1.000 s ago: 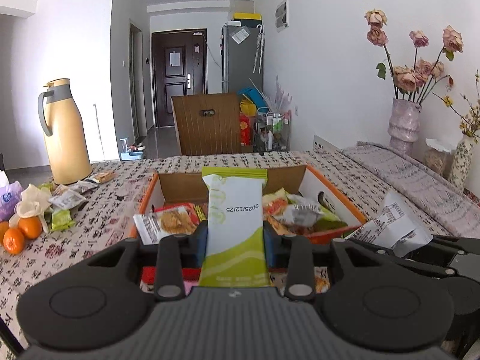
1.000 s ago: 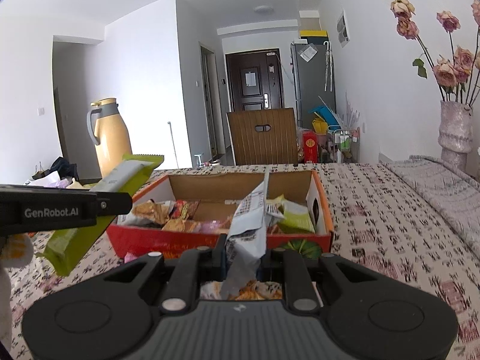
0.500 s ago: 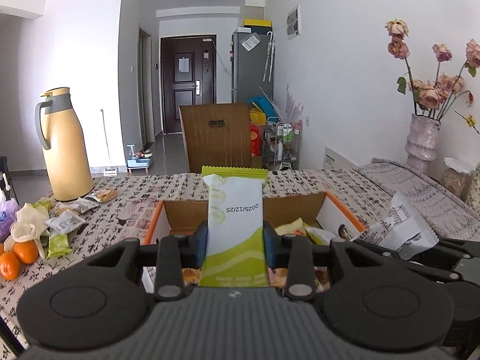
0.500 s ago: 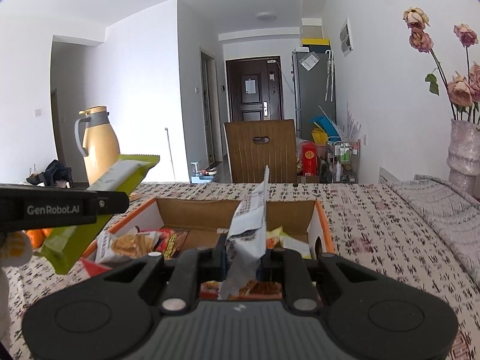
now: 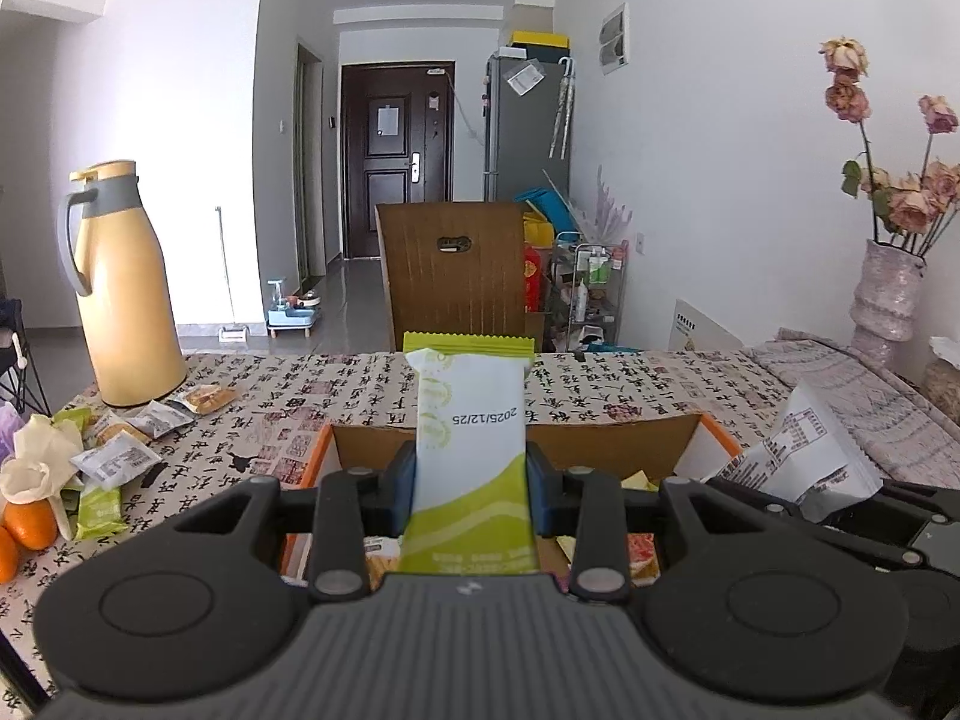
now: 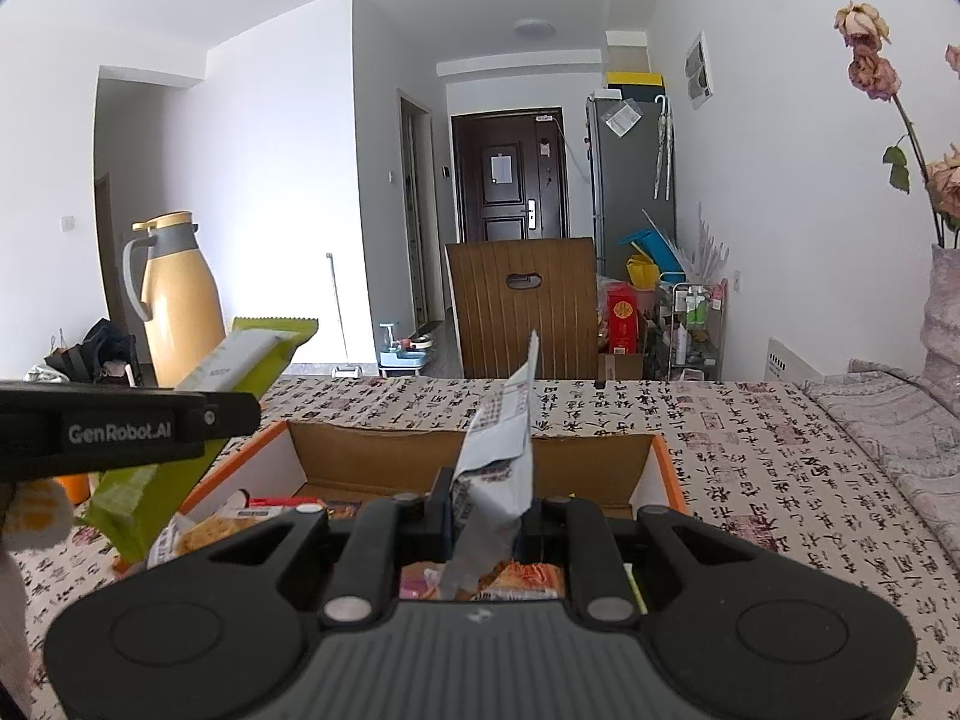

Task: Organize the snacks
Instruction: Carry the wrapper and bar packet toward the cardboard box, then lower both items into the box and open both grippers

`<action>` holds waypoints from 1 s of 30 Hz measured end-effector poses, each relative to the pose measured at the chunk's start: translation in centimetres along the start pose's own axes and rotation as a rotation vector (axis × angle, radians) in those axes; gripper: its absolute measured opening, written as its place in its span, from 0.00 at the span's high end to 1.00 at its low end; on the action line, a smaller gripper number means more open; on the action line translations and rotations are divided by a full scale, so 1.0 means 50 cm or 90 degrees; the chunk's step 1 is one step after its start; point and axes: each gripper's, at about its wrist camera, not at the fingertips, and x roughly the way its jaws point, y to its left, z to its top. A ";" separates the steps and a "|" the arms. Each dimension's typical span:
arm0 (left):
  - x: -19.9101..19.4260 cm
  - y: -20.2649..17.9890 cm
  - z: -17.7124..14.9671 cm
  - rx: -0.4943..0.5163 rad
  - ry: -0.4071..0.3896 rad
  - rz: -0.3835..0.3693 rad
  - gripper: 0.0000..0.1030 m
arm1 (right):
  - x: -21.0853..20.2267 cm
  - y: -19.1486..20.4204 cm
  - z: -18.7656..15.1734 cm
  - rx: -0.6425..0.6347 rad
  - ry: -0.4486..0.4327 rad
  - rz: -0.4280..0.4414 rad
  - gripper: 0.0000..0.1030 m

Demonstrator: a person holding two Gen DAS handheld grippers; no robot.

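Observation:
My left gripper (image 5: pixel 471 483) is shut on a green and white snack bar (image 5: pixel 468 450) and holds it upright above the near side of an orange cardboard box (image 5: pixel 636 450). My right gripper (image 6: pixel 486 519) is shut on a crumpled white snack packet (image 6: pixel 498 456), also above the box (image 6: pixel 600 462). Several snack packets lie in the box (image 6: pixel 528 579). In the right wrist view the left gripper (image 6: pixel 120 432) and its snack bar (image 6: pixel 240 360) show at the left. In the left wrist view the white packet (image 5: pixel 804 450) shows at the right.
A yellow thermos jug (image 5: pixel 120 294) stands at the far left of the patterned tablecloth (image 5: pixel 600 384). Loose snack packets (image 5: pixel 120 456) and oranges (image 5: pixel 30 522) lie left. A vase of dried roses (image 5: pixel 882 294) stands at the right. A wooden chair (image 5: pixel 456 270) is behind the table.
Both grippers have risen and tilted up with their snacks still held, so the box now sits lower in both views and less of its contents shows.

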 end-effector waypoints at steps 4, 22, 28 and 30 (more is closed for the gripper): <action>0.034 0.009 -0.013 -0.012 0.017 -0.001 0.65 | 0.034 -0.004 -0.007 0.005 0.013 0.003 0.84; 0.087 0.038 -0.045 -0.033 0.063 0.004 0.64 | 0.085 -0.006 -0.048 0.012 0.053 0.015 0.84; 0.083 0.043 -0.044 -0.047 0.064 0.006 0.61 | 0.088 -0.012 -0.049 0.013 0.052 0.015 0.80; 0.081 0.046 -0.044 -0.051 0.061 0.006 0.57 | 0.086 -0.013 -0.049 0.015 0.050 0.015 0.76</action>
